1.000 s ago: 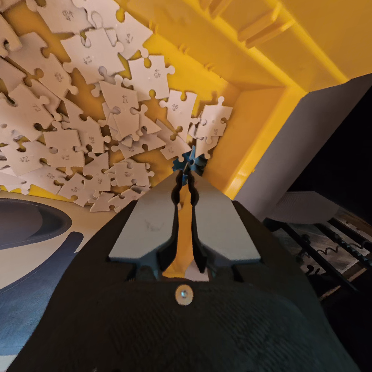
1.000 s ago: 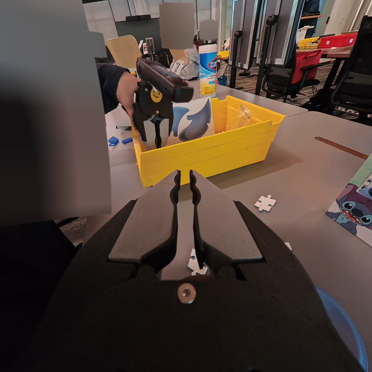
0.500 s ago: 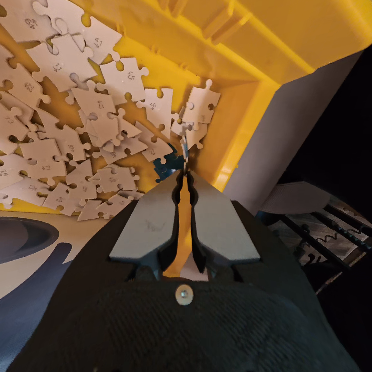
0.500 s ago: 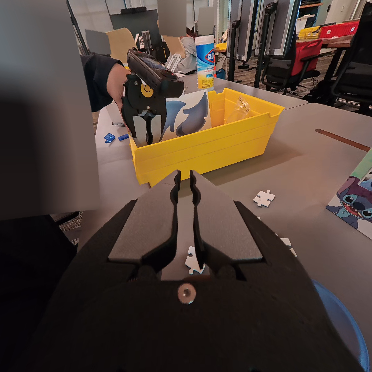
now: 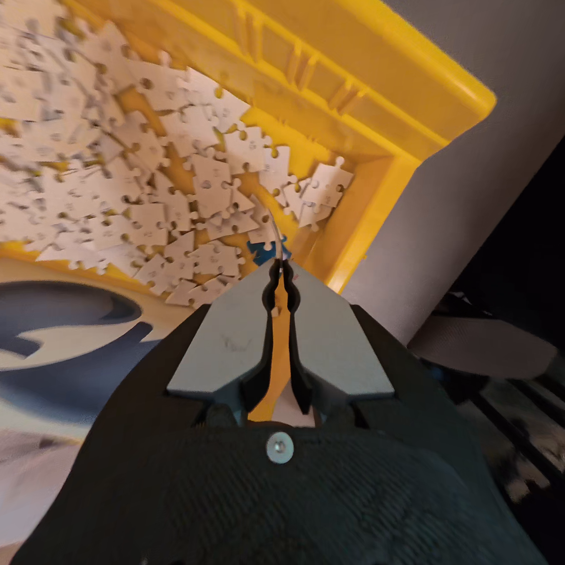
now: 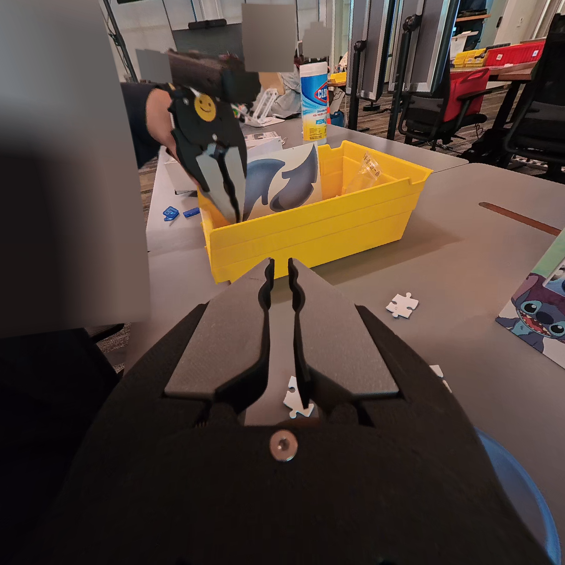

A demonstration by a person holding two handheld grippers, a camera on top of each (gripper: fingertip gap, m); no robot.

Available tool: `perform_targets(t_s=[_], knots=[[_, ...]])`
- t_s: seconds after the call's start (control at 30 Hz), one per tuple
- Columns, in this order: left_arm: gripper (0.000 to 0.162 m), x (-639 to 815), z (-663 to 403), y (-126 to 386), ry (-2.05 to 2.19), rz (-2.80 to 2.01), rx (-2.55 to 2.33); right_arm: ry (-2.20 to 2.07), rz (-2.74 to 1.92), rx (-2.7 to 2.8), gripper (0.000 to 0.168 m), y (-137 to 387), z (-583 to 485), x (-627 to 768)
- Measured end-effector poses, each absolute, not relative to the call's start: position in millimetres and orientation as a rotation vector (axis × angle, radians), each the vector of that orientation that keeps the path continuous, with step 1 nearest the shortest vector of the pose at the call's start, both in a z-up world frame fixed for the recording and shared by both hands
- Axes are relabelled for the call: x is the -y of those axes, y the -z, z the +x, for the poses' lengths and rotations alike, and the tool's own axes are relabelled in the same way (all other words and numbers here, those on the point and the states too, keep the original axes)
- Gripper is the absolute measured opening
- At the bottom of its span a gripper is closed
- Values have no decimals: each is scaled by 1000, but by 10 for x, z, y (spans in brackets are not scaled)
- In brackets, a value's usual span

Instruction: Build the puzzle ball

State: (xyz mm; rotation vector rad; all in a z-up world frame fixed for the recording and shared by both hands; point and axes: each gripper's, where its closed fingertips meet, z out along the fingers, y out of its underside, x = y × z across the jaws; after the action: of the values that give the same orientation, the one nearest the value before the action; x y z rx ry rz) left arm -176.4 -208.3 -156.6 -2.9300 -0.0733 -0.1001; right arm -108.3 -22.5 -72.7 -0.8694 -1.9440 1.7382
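The left claw (image 5: 280, 262) hangs over the near corner of a yellow bin (image 5: 360, 101), its two grey fingers (image 5: 232, 333) pinched nearly together on a thin curved puzzle piece (image 5: 275, 229) seen edge-on, which rises from the tips. Below it a heap of pale puzzle pieces (image 5: 146, 171) lies back-side up across the bin floor, with one blue piece (image 5: 260, 249) showing face-up just beyond the fingertips. A printed sheet with dark blue shapes (image 5: 61, 330) leans in the bin at the lower left of this view. In the right wrist view the same yellow bin (image 6: 312, 226) stands on the grey bench (image 6: 443, 275), and the left claw (image 6: 237, 215) dips into its left end, held by a hand (image 6: 157, 119) in a dark sleeve; the printed sheet (image 6: 284, 180) stands upright beside it. The right claw (image 6: 280, 263) hovers above the bench short of the bin, its fingers a narrow gap apart and gripping nothing. A loose white piece (image 6: 402, 305) lies on the bench to the right, another (image 6: 295, 400) shows under the fingers, and a box with a blue cartoon figure (image 6: 538, 321) sits at the right edge. A wipes canister (image 6: 314, 101) stands behind the bin.
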Motion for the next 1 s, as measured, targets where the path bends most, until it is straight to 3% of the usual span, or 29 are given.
perform_targets(t_s=[0.23, 0.4, 0.7, 1.0], knots=[[0, 1894, -2091, 996, -705, -2564, -73, -1803, -904, 2069, 8, 847, -1015, 361], [0, 1621, -1645, 881, -1276, -2189, -717, -1981, -924, 2113, 9, 804, -903, 492], [0, 1204, -1106, 651, -1701, -1730, -1243, -2203, -894, 2154, 16, 714, -740, 636], [0, 1029, -964, 655, -1699, -1697, -1308, -2065, -781, 2132, 24, 717, -707, 732]])
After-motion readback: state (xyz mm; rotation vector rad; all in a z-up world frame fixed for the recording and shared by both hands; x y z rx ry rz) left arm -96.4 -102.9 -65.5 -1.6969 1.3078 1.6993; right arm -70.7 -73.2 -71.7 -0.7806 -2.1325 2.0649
